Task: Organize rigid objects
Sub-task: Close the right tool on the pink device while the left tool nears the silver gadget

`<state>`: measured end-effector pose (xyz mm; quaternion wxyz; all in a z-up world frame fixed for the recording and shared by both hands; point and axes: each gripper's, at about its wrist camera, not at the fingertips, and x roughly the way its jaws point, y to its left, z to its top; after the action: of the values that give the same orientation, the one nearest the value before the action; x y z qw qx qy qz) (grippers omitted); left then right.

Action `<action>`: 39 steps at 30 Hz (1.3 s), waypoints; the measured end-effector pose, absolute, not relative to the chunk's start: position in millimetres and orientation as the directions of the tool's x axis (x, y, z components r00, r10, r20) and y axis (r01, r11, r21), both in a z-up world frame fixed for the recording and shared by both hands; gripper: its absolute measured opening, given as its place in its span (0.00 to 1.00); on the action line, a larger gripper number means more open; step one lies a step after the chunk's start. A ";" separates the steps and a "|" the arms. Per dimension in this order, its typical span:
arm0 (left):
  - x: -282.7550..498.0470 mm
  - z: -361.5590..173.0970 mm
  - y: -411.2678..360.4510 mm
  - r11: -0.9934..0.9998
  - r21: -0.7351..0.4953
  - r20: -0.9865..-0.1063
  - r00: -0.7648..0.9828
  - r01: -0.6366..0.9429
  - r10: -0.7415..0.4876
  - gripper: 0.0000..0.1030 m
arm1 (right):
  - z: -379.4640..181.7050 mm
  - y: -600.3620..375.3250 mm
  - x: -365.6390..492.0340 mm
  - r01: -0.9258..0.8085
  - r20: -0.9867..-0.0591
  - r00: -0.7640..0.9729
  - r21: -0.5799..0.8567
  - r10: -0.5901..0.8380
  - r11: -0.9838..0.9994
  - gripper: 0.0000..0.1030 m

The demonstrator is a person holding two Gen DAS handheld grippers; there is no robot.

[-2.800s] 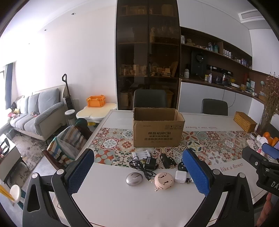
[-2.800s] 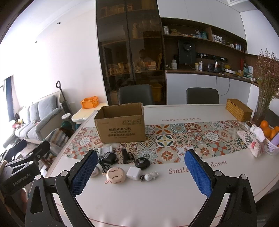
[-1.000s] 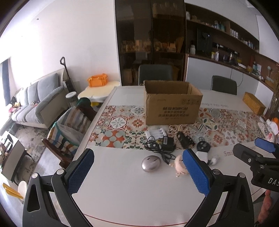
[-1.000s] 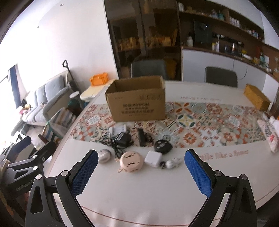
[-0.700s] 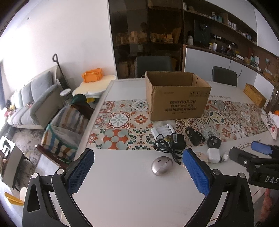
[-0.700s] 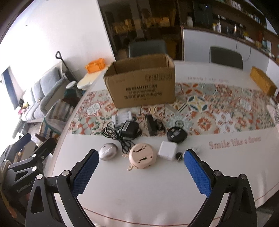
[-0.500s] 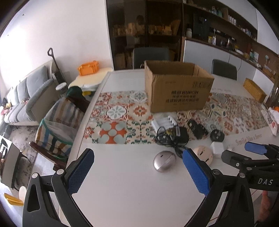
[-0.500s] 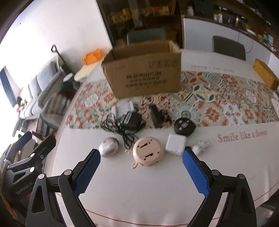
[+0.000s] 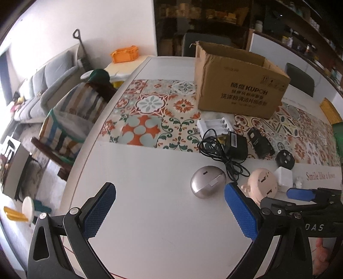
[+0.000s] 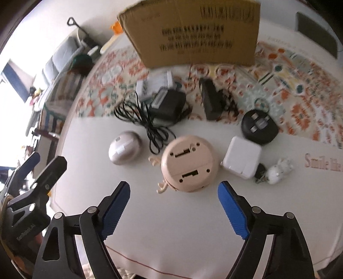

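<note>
The pink round device [image 10: 190,163] lies just ahead of my right gripper [image 10: 174,202], tilted steeply down, its empty jaws wide but narrowing.

A white table [image 9: 150,225] is filling the foreground, with a patterned tile-print runner [image 9: 150,111] lying across it. Beyond its far edge, two dark chairs [image 9: 300,78] are standing against a white counter. A tall dark shelving cabinet [image 9: 205,19] is rising behind them, its contents too dim to make out. To the left, a grey sofa [image 9: 49,73] is sitting along a plain white wall [image 9: 96,25], and a striped cloth [image 9: 70,120] is draping over a wooden chair beside the table. Daylight is coming in from the left [image 10: 12,85].
</note>
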<state>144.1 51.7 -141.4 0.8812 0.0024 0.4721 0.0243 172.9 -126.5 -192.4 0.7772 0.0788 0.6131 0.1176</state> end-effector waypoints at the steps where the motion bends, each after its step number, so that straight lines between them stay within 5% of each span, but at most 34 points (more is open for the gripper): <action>1: 144.2 -143.9 50.3 0.998 0.031 -0.835 0.547 -0.056 0.056 1.00 | -196.3 -127.9 174.6 -0.093 -0.935 0.208 0.275 0.288 0.957 0.81; 16: 153.5 -157.2 37.9 0.992 0.044 -0.856 0.508 -0.122 0.100 1.00 | -235.2 -129.0 200.5 -0.176 -0.953 0.099 0.267 0.287 0.947 0.80; 39: 165.8 -179.1 30.7 0.999 0.047 -0.880 0.472 -0.003 0.043 1.00 | -242.5 -114.8 206.5 -0.199 -0.961 0.180 0.174 0.211 0.964 0.73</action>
<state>165.8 30.7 -179.1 0.8578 0.0193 0.5135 0.0133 206.5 -114.8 -242.5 0.7681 0.0048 0.6263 0.1332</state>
